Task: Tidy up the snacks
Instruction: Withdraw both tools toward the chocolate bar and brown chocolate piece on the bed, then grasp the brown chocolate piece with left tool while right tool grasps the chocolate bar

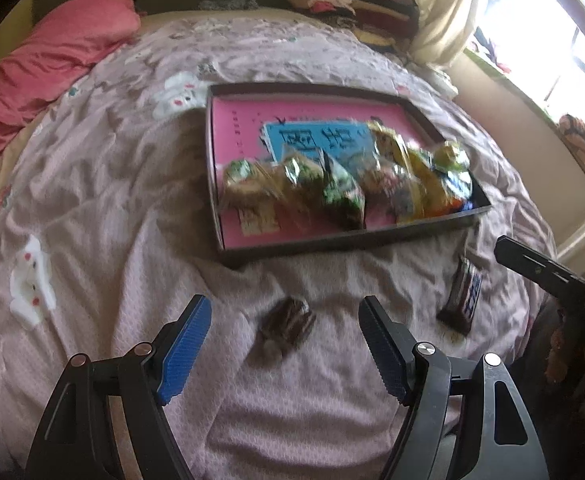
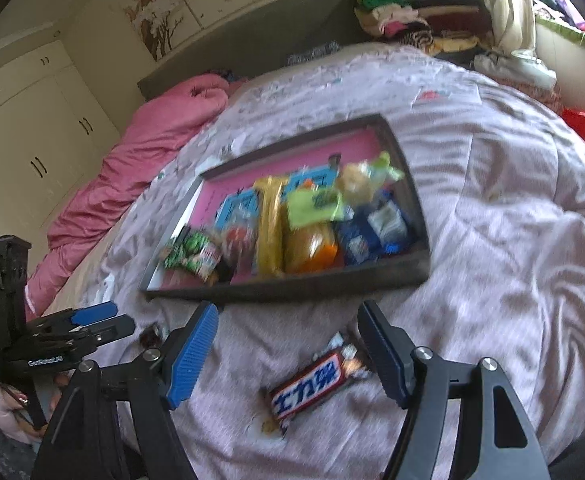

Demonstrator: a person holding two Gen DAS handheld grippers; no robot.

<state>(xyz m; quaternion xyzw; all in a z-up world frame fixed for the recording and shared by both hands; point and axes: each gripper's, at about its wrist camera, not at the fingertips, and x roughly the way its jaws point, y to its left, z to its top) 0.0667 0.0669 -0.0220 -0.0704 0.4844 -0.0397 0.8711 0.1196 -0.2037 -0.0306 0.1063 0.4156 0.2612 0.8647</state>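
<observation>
A dark tray (image 1: 344, 244) with a pink floor lies on the bed and holds several snack packets (image 1: 332, 184); it also shows in the right wrist view (image 2: 292, 288). My left gripper (image 1: 284, 308) is open and empty, just above a small dark wrapped snack (image 1: 288, 324) on the blanket. A brown chocolate bar (image 1: 462, 296) lies right of it. My right gripper (image 2: 288, 316) is open and empty over that chocolate bar (image 2: 312, 384). The left gripper (image 2: 92, 320) and the small dark snack (image 2: 150, 336) show at the left of the right wrist view.
The bed has a rumpled pale pink blanket (image 1: 132, 200) and a red-pink duvet (image 1: 32, 80) at the far left. Folded clothes (image 2: 412, 16) are piled by the headboard. A window with a curtain (image 1: 532, 40) is on the right. Wardrobes (image 2: 24, 120) stand beyond the bed.
</observation>
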